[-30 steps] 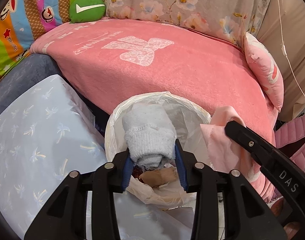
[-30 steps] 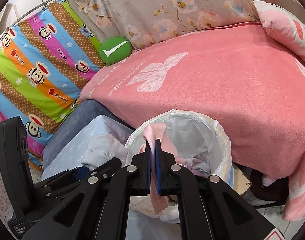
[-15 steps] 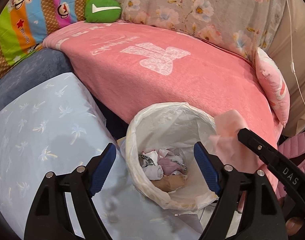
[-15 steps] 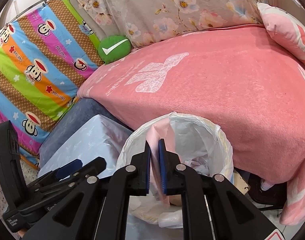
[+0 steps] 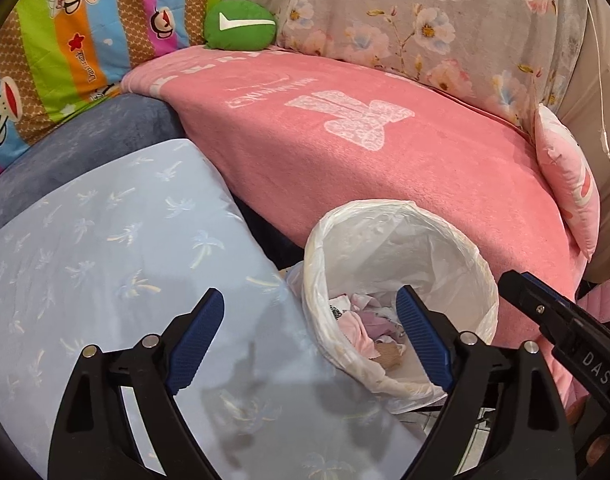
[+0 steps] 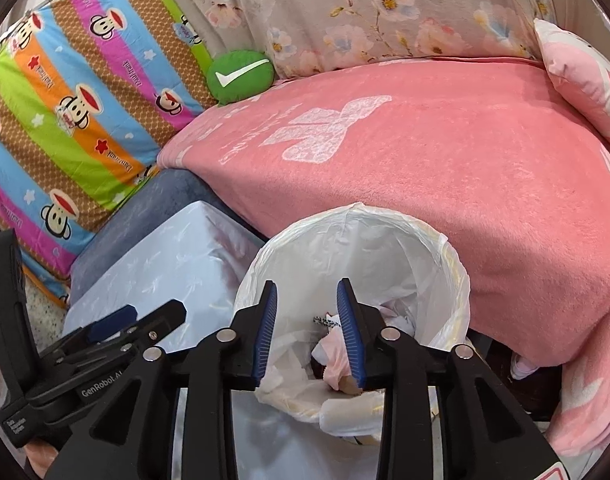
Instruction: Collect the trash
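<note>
1. L gripper [image 5: 309, 334]: jaws spread wide and opening further, nothing between the pads. It hangs over the near-right edge of the light blue palm-print cover [image 5: 105, 264], w/ its right finger over the bin mouth.
2. R gripper [image 6: 306, 330]: jaws part-open and opening, nothing gripped. It's over the near rim of the bin [image 6: 433, 248].
3. Bin has a white plastic liner and sits against the front edge of the pink blanket [image 6: 445, 168], just right of the blue cover.
4. Trash [image 5: 365, 320]: pink, white and brown scraps lying at the bin bottom.
5. Green check-mark cushion [image 5: 241, 24] at the blanket's far-left corner.
</note>
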A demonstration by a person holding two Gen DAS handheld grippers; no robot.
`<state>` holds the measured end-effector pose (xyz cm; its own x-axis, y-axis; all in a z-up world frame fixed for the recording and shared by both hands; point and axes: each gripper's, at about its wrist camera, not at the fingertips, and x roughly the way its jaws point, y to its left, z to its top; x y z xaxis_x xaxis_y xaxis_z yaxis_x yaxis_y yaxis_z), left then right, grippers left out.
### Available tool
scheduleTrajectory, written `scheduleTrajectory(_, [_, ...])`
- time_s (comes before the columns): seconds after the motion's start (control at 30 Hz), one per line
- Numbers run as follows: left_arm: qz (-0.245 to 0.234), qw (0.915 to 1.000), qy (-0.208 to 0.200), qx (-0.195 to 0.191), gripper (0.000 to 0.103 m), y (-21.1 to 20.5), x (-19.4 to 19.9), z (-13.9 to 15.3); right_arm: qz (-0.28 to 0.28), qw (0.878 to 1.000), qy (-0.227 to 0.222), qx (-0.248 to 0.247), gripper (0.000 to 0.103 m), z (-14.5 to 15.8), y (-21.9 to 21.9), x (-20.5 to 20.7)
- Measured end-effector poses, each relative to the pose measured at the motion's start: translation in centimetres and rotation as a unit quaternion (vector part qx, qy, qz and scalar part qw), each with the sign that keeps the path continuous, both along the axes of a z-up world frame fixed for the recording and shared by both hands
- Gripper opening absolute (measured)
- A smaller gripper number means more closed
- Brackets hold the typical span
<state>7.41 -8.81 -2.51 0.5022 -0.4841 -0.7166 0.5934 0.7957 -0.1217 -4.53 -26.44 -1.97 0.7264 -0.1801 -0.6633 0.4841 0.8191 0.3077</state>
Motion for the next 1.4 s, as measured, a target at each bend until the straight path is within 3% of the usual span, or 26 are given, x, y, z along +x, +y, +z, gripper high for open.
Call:
scheduleTrajectory(0.17, [0.011, 0.9997, -0.018, 0.013, 0.09, 0.6, -0.7, 0.2, 0.006, 1.0, 0.017, -0.02, 0.045, 0.2, 1.2, -0.4])
scheduleTrajectory(0.37, [0.024, 0.9989, -0.031, 0.028, 0.093, 1.4, -1.2, 0.3, 0.004, 0.997, 0.038, -0.061, 0.064, 0.6, 2.5, -0.6])
scheduleTrajectory(0.57, [0.038, 0.9976, -0.039, 0.044, 0.093, 1.6, -1.3, 0.2, -0.002, 0.996, 0.054, -0.073, 0.08, 0.9, 2.7, -0.7])
scheduleTrajectory(0.6, [0.039, 0.9974, -0.038, 0.046, 0.093, 1.6, -1.2, 0.2, -0.002, 0.996, 0.054, -0.073, 0.086, 1.0, 2.6, -0.8])
scheduleTrajectory(0.87, [0.052, 0.9962, -0.042, 0.056, 0.093, 1.3, -1.4, 0.0, 0.0, 0.994, 0.07, -0.082, 0.087, 0.8, 2.2, -0.7])
scheduleTrajectory(0.93, [0.054, 0.9958, -0.043, 0.061, 0.093, 1.1, -1.5, -0.1, 0.002, 0.994, 0.073, -0.083, 0.099, 0.6, 2.2, -0.6])
scheduleTrajectory(1.4, [0.052, 0.9952, -0.043, 0.072, 0.093, 0.2, -2.3, -0.4, 0.0, 0.991, 0.087, -0.106, 0.099, 0.3, 2.4, -0.8])
